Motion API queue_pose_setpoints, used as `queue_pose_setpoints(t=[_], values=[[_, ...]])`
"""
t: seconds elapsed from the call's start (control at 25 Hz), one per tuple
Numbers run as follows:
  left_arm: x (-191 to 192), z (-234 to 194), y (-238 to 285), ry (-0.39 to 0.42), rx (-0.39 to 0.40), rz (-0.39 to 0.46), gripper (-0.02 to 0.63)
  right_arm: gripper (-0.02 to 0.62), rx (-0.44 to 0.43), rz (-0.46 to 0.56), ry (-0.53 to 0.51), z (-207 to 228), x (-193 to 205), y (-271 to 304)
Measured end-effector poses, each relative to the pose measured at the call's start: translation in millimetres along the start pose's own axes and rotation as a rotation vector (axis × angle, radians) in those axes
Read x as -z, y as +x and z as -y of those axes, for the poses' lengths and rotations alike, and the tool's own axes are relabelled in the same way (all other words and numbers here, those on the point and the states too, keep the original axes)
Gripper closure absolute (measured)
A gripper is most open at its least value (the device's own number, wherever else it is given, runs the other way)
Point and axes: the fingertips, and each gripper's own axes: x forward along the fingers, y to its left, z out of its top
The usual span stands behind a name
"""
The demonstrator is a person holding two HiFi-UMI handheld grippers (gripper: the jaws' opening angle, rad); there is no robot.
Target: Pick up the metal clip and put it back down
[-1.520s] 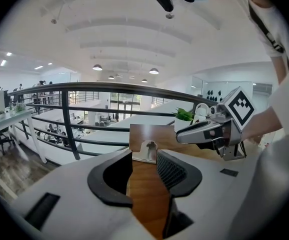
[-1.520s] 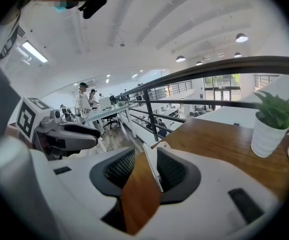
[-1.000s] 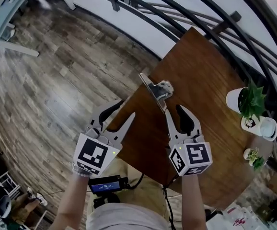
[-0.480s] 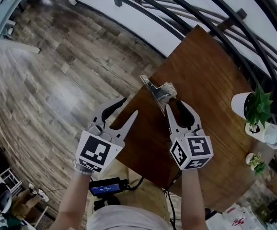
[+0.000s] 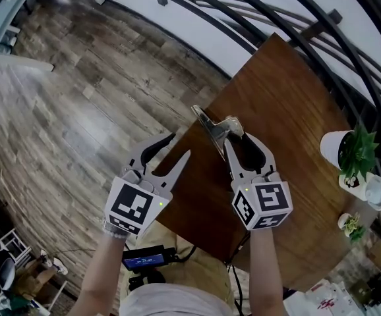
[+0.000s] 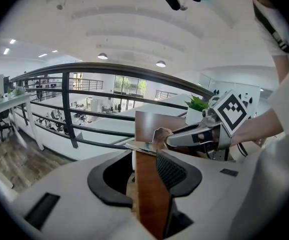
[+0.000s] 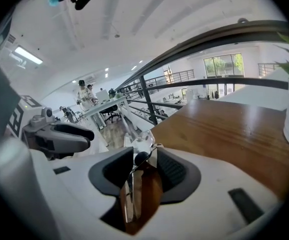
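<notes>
The metal clip point(image 5: 211, 124) lies at the near left corner of the brown wooden table point(image 5: 289, 104), with its flat blade reaching past the edge. My right gripper point(image 5: 237, 141) flanks the clip's near end. Its jaws have just been opening, and the clip point(image 7: 140, 145) stands between them with the pads apart from it. My left gripper point(image 5: 179, 146) hovers open just left of the table's edge with nothing held. In the left gripper view the clip point(image 6: 152, 141) shows ahead, with the right gripper point(image 6: 170, 140) behind it.
A potted plant point(image 5: 344, 145) in a white pot, a white cup point(image 5: 372, 191) and a small plant point(image 5: 350, 221) stand at the table's right side. A dark railing point(image 5: 243, 18) curves behind the table. Wooden floor lies far below on the left.
The right gripper has slid forward along the clip, so its jaws now reach around the near end instead of just touching its tail. Both grippers sit slightly lower.
</notes>
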Motion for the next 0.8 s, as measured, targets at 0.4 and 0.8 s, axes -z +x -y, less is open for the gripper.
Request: queue_pose_setpoints(t=[0.4, 0.8], values=[[1, -3, 14, -0.018, 0.012, -0.013, 0.453, 0.492, -0.067, -0.009, 0.004, -4, -1, 2], [5, -2, 23, -0.06, 0.033, -0.027, 0.453, 0.535, -0.136, 0.024, 0.08, -6, -6, 0]])
